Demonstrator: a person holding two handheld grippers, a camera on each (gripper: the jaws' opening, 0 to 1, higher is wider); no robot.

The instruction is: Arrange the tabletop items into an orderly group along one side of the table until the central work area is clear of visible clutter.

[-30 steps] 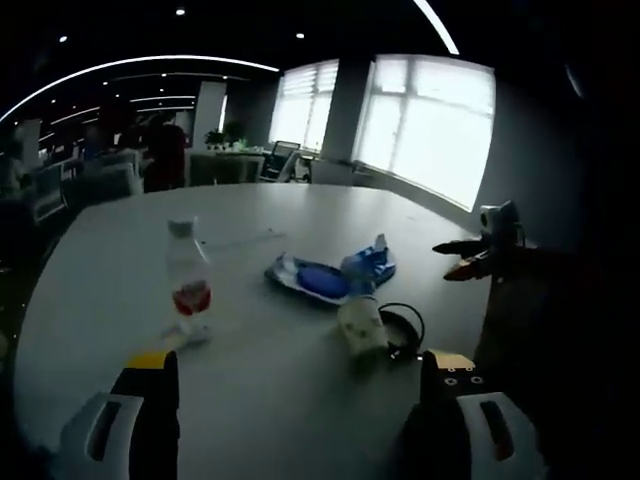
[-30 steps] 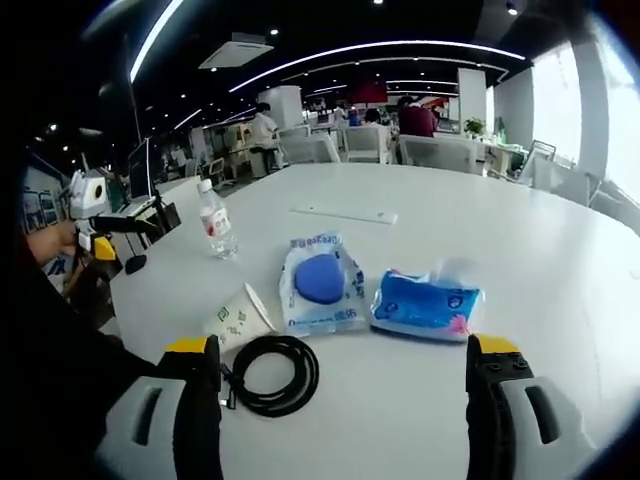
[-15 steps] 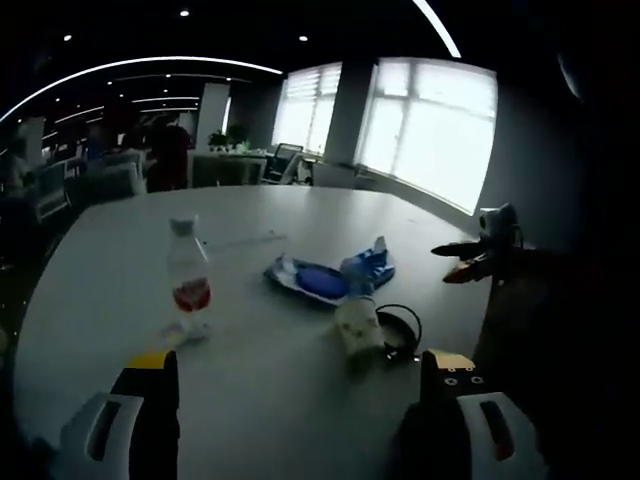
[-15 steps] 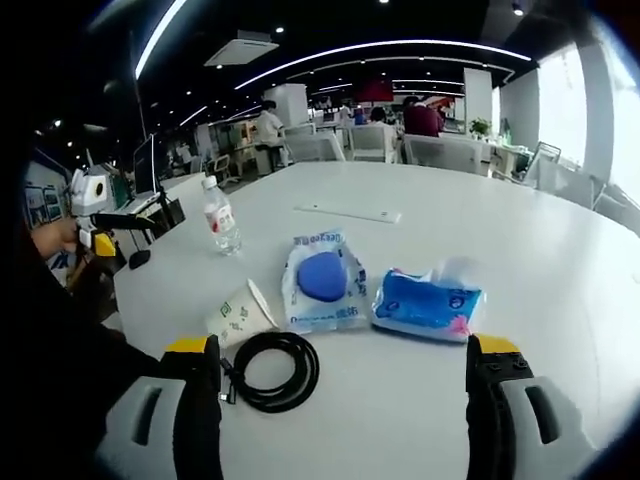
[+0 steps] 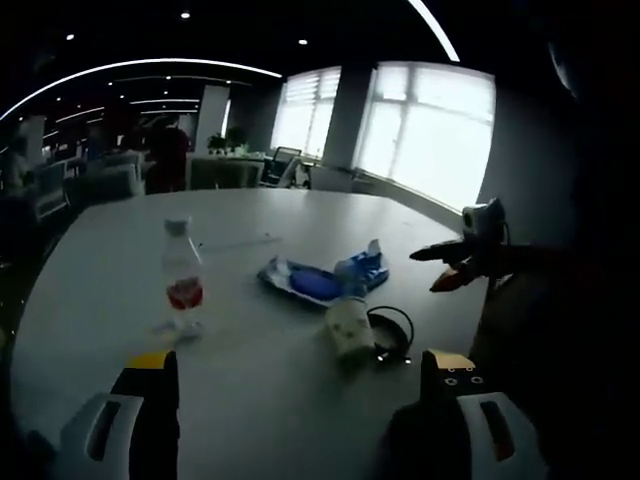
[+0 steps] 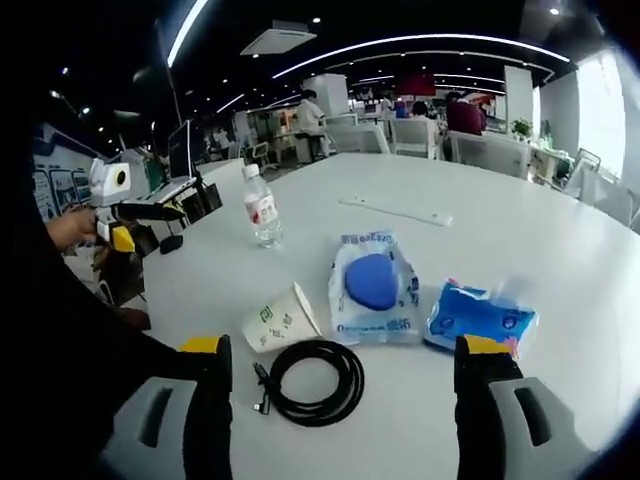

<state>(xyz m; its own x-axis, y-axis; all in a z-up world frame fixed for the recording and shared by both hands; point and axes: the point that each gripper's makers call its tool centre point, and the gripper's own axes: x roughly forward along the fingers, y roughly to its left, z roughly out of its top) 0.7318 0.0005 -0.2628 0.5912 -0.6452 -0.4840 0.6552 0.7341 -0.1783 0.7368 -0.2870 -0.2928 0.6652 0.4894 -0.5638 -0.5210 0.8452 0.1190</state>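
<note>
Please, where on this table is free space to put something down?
The table is bare beyond the flat white strip and between the water bottle and that strip. It is crowded near the paper cup, coiled cable, blue-disc packet and tissue pack.

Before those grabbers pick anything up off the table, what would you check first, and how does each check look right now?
1. Right gripper open and holding nothing: ok.
2. Left gripper open and holding nothing: ok.
3. Water bottle upright, cap on: ok.
4. Paper cup upright: not ok, it lies on its side beside the coiled black cable.
5. Whether the cup touches the cable: cannot tell.
6. Middle of the white table free of clutter: not ok; the clear packet with a blue disc and the blue tissue pack lie there.
</note>
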